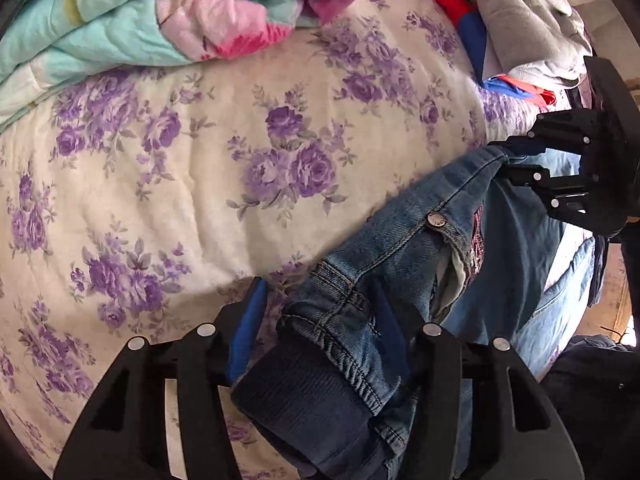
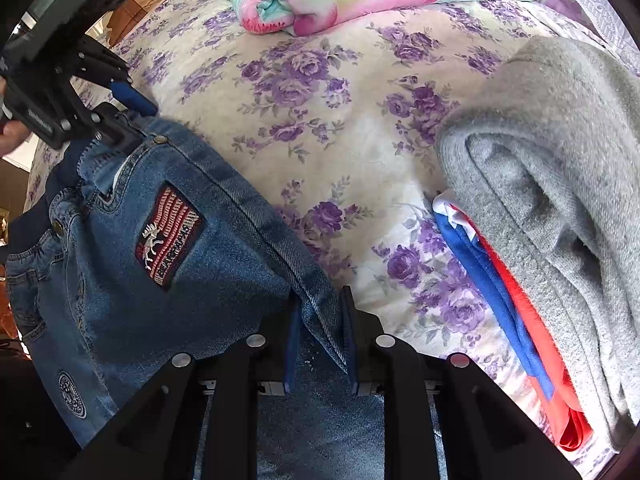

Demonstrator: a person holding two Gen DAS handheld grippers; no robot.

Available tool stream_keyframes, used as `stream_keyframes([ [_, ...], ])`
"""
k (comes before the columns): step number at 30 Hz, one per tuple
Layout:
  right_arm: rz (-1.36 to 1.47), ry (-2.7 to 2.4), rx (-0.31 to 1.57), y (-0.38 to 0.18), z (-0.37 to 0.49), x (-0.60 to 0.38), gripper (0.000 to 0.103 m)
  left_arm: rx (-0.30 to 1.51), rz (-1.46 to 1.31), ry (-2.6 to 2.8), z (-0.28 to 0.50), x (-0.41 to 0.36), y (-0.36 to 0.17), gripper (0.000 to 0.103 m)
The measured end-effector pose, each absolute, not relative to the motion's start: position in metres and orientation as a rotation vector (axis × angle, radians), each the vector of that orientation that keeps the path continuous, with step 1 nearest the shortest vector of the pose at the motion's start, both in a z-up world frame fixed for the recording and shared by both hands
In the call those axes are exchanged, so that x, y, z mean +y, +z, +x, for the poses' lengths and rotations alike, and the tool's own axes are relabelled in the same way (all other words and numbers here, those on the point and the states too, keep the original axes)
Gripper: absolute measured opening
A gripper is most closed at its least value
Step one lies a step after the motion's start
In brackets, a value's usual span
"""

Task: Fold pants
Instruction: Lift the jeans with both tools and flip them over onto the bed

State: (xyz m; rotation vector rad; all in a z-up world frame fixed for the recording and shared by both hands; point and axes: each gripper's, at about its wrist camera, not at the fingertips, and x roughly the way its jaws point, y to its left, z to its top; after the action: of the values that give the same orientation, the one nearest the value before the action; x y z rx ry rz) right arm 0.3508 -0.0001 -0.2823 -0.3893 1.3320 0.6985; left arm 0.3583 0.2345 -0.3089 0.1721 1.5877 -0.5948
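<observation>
Blue denim pants (image 2: pixel 168 248) with a striped patch (image 2: pixel 168 236) hang stretched between both grippers above the bed. In the left wrist view the pants (image 1: pixel 400 248) show their dark ribbed waistband (image 1: pixel 296 396) and a metal button. My left gripper (image 1: pixel 320 312) is shut on the waistband end; it also shows in the right wrist view (image 2: pixel 124 112) at upper left. My right gripper (image 2: pixel 320 320) is shut on the denim edge; it shows in the left wrist view (image 1: pixel 516 160) at right.
The bed has a cream cover with purple flowers (image 1: pixel 240 152). A pink and mint quilt (image 1: pixel 140 20) lies bunched at the far side. A folded stack of grey, red and blue garments (image 2: pixel 552 200) sits on the right.
</observation>
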Motion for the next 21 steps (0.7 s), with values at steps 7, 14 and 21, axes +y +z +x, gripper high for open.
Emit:
stream_keyframes([
  [7, -0.452, 0.705, 1.347, -0.267, 0.377, 0.008, 0.060, 1.506, 0.269, -0.646, 0.334, 0.223, -0.288, 0.028],
  [14, -0.402, 0.833, 1.399, -0.261, 0.378, 0.006, 0.012, 1.443, 0.324, -0.643, 0.316, 0.222, -0.263, 0.025],
  [21, -0.416, 0.827, 1.264, -0.196, 0.344, -0.004, 0.011, 1.388, 0.422, -0.620, 0.290, 0.212, -0.235, 0.024],
])
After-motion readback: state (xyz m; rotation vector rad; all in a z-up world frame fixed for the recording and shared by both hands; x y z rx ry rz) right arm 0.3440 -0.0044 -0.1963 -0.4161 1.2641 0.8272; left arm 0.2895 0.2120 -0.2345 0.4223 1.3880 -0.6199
